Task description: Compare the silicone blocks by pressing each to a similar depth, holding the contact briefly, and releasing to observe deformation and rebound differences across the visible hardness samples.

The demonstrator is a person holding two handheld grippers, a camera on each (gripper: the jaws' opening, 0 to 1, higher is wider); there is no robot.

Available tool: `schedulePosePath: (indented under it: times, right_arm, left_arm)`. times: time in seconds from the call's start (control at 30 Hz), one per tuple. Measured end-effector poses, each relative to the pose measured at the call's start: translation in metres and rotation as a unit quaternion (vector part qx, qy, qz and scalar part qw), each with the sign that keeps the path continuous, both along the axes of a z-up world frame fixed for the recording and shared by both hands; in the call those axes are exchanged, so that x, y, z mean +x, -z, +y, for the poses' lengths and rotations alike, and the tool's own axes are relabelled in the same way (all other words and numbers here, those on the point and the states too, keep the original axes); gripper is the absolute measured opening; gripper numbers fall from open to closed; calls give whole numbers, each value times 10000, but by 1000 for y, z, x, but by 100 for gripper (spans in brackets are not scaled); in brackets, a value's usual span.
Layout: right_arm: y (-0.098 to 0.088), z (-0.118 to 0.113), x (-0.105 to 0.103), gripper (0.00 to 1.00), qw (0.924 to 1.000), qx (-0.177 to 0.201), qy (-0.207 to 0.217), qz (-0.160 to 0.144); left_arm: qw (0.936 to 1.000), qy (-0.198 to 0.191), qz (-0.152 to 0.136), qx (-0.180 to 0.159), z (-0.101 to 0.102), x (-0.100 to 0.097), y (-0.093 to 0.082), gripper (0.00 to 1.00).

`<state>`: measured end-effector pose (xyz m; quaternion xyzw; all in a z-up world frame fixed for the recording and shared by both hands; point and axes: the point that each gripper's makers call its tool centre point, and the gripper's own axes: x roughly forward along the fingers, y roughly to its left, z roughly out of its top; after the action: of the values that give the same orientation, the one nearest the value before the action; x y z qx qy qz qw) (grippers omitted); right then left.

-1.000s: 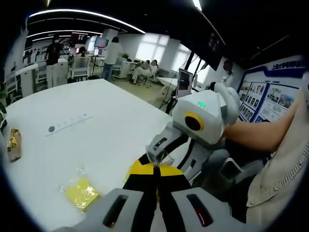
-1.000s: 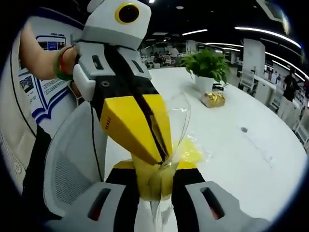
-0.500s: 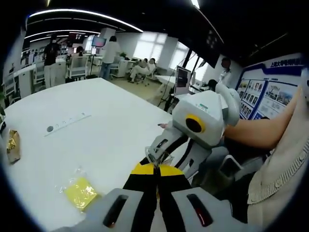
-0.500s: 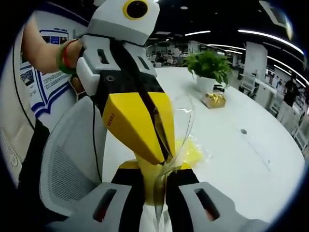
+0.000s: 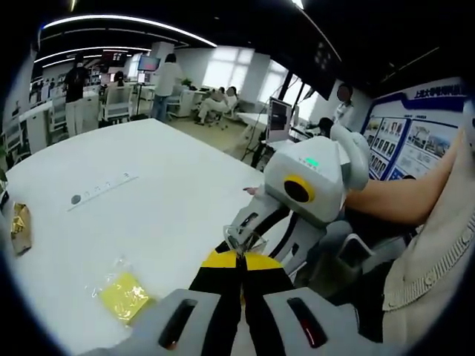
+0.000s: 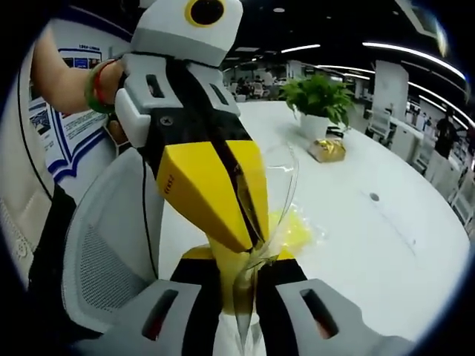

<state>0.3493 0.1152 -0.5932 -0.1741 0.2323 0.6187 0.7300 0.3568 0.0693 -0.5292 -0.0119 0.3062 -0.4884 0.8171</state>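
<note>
Both grippers meet above the near edge of the white bench (image 5: 148, 200). The left gripper (image 5: 239, 256) has its jaws pressed tight on a clear plastic bag (image 6: 276, 194). The right gripper (image 6: 245, 271) has its jaws closed on the same bag, and a yellow block (image 6: 230, 278) sits between them. Another yellow block in a bag (image 5: 125, 294) lies flat on the bench near that edge. A potted plant (image 6: 319, 104) stands at the far side.

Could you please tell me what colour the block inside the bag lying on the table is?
Yellow: the block, best seen in the left gripper view.
</note>
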Motion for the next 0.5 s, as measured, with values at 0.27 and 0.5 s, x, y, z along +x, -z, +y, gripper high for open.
schedulePosePath:
  times: [0.27, 0.5]
  right_arm:
    - [3, -3, -3, 14, 10000, 13, 55, 54]
    - [5, -4, -8, 16, 9999, 44, 17, 145]
  left_arm:
    - [9999, 69, -31, 85, -3, -3, 3, 0]
    - [9998, 82, 60, 161, -5, -6, 6, 0]
